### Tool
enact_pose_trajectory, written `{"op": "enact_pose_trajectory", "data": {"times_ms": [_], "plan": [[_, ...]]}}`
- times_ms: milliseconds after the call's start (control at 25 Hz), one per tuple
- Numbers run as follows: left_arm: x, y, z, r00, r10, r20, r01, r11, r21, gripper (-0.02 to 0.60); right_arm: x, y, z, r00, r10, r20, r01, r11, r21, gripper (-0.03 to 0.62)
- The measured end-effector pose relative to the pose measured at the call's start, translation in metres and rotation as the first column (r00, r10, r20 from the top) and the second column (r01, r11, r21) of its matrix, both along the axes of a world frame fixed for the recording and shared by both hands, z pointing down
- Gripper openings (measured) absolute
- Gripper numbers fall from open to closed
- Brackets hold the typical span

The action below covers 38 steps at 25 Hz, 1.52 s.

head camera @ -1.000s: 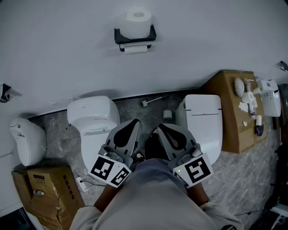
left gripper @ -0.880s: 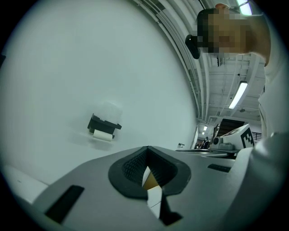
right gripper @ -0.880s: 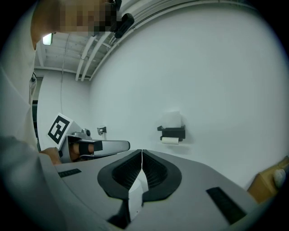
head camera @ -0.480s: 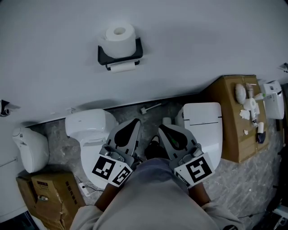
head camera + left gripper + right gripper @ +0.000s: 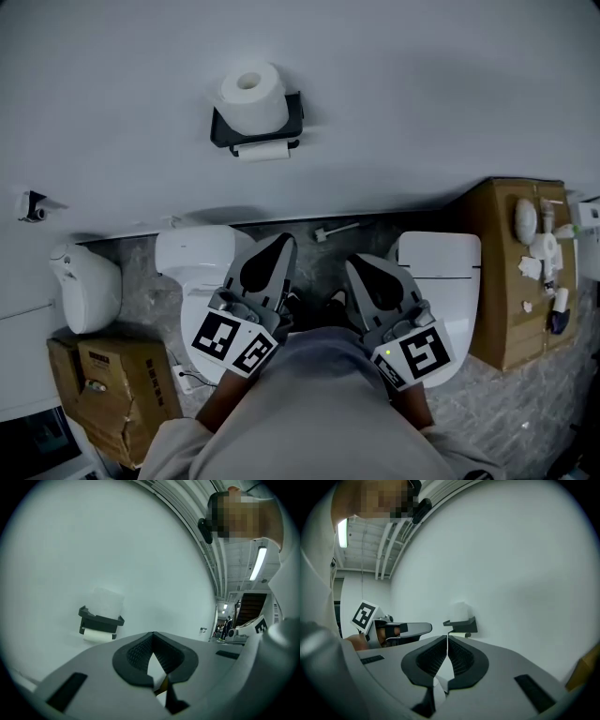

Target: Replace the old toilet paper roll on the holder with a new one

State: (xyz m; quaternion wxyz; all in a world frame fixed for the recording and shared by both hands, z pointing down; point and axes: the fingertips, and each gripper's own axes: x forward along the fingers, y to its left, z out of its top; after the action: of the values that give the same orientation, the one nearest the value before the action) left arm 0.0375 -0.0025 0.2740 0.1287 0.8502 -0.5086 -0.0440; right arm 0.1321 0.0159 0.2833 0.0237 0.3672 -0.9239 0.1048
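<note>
Both tongs are shut and empty. On the left tongs (image 5: 153,635) the ribbed pads are seen pressed together at their tips, and the same is seen on the right tongs (image 5: 447,638). Both are held about level and aimed at the holder (image 5: 258,131), well short of it. The holder is fixed to the wall (image 5: 422,84). A full roll (image 5: 251,94) is stood on top of the holder and a thin roll (image 5: 264,151) is hung just beneath it. The thin one is therefore judged to be the old roll and the full one the new.

The step in hand is judged to be the approach, with nothing yet touched. It would be done well if 1 pair of tongs were opened wide before the holder is reached, since shut tips could only knock the full roll off its perch. The thin roll should probably be taken first, gripped lightly across its width so that it is not crushed. The full roll could be steadied or lifted clear by the other tongs. How the thin roll is released from the holder cannot be told from here.

Only in the head view are a left toilet (image 5: 202,253) below the holder and a right toilet (image 5: 439,272) below and right of it shown. Only in the left gripper view is a ceiling lamp (image 5: 258,564) shown, far right of the holder. Only in the right gripper view is the left tongs' marker cube (image 5: 364,614) shown, left of the holder.
</note>
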Motion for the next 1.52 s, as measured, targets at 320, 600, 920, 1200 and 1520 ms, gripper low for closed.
{"op": "enact_pose_trajectory", "data": {"times_ms": [320, 600, 920, 1200, 1520], "plan": [[0.006, -0.009, -0.002, 0.999, -0.012, 0.053, 0.012, 1.0, -0.004, 0.003, 0.006, -0.008, -0.001, 0.996, 0.013, 0.084, -0.013, 1.0, 0.002, 0.018], [-0.002, -0.024, -0.002, 0.999, -0.011, 0.039, 0.011, 1.0, 0.002, 0.003, -0.018, -0.022, -0.006, 0.999, -0.017, 0.031, 0.016, 0.999, 0.03, 0.018], [-0.034, -0.057, 0.017, 0.995, -0.051, -0.086, 0.046, 0.997, -0.056, 0.003, -0.049, -0.054, -0.005, 0.998, -0.028, -0.049, 0.029, 0.999, 0.026, 0.018], [-0.059, -0.087, 0.028, 0.967, -0.054, -0.247, 0.028, 0.994, -0.106, 0.003, -0.078, -0.086, -0.013, 0.994, -0.024, -0.105, 0.03, 0.998, 0.05, 0.018], [-0.078, -0.115, 0.031, 0.938, -0.01, -0.347, -0.023, 0.996, -0.091, 0.003, -0.117, -0.121, -0.023, 0.992, -0.011, -0.129, 0.023, 0.995, 0.098, 0.018]]}}
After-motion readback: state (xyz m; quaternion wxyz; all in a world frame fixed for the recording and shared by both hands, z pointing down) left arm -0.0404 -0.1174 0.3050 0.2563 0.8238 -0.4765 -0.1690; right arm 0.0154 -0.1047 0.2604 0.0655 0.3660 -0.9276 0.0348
